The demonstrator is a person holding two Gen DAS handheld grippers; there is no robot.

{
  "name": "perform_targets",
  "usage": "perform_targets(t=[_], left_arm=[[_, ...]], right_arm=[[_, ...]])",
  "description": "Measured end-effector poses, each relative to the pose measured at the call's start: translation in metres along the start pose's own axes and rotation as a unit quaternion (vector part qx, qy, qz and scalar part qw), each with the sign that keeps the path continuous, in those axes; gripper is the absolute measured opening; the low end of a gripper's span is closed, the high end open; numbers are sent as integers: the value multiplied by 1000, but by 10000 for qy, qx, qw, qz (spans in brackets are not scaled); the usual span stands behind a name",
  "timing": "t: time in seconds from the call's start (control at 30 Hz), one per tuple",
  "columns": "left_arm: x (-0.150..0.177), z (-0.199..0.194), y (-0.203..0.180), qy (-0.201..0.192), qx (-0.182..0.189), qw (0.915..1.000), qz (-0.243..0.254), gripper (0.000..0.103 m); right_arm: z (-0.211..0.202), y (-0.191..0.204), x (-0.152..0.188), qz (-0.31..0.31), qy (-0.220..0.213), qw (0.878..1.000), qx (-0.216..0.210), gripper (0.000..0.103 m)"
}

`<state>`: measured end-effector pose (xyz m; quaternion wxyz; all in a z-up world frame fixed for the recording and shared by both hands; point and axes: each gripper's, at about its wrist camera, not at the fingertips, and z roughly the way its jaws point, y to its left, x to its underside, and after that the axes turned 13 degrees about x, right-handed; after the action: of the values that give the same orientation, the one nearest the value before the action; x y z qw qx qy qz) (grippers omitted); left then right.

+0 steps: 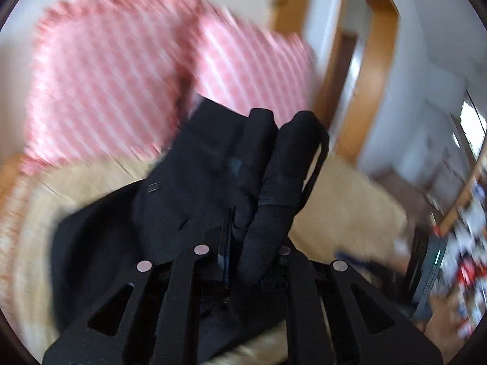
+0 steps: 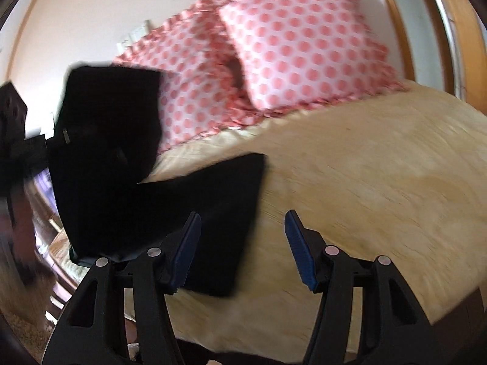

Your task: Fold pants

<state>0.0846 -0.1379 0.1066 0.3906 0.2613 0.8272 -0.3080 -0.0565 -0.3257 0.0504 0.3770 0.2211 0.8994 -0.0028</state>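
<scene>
A: Claws first. How is the left claw sitting?

B: Its jaws are pressing together on a bunched fold of the black pants. Cloth is bulging out past the tips in two rolled humps toward 12 and 1 o'clock, and a belt loop is hanging at 2 o'clock.

A: And the right claw?

B: Its jaws are standing well apart, with nothing between them. One blue pad is lying just over the near edge of the pants; whether it is touching the cloth I cannot tell. The other is hovering over bare bedspread.

A: How are the pants looking?

B: Plain black, doubled over, and blurred in both views. In the right wrist view, one part is lying flat on the tan bed, ending in a squared corner toward 12 o'clock. Another part is being lifted off the bed at 10 o'clock, hanging as an upright panel in front of the pillows.

A: Which way is the long axis running?

B: The flat part is running from 6 toward 12 o'clock, and the raised part is standing roughly vertical. The left claw's black frame is showing at 9 o'clock beside that panel.

A: And the pillows?

B: Two pink spotted ones, leaning at the head of the bed, at 1 o'clock.
</scene>
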Motion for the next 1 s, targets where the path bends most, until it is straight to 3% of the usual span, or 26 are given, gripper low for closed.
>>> perform_targets(t=[0.07,0.1,0.33,0.47,0.53,0.57,0.63,0.67,0.7,0.77,0.83,0.93,1.0], left_arm=[[27,40,3,687,322,9965,-351,10],[36,50,7,818,424,9944,-511,10],[31,39,-9,561,111,9982,-179,10],[44,61,-12,1053,128,9942,-161,17],[49,58,-16,1006,104,9949,-54,26],[50,53,-18,1004,153,9948,-7,44],[49,33,-18,950,229,9952,-5,64],[48,17,-16,732,322,9968,-8,83],[47,6,-13,499,281,9984,-4,92],[43,-23,2,-60,-331,9994,1,93],[42,-36,21,-303,-990,9946,-27,95],[47,-41,49,-279,-1738,9842,-181,95],[51,-40,60,-187,-1955,9801,-279,95]], right_arm=[[-1,-13,5,89,66,9998,136,59],[-2,-18,6,121,87,9997,189,59],[-7,-38,10,320,20,9989,330,59],[-11,-38,5,383,-115,9986,339,59],[-15,-37,2,357,-177,9985,373,59],[-17,-37,0,332,-213,9984,395,59],[-24,-36,-6,274,-336,9981,447,59],[-27,-34,-9,244,-421,9978,446,59],[-31,-30,-13,209,-518,9976,406,59],[-38,-18,-22,100,-754,9969,215,59],[-43,-1,-28,-45,-954,9954,-76,59],[-29,38,-33,-527,-810,9946,-384,59],[-13,64,-29,-850,-576,9937,-458,59]])
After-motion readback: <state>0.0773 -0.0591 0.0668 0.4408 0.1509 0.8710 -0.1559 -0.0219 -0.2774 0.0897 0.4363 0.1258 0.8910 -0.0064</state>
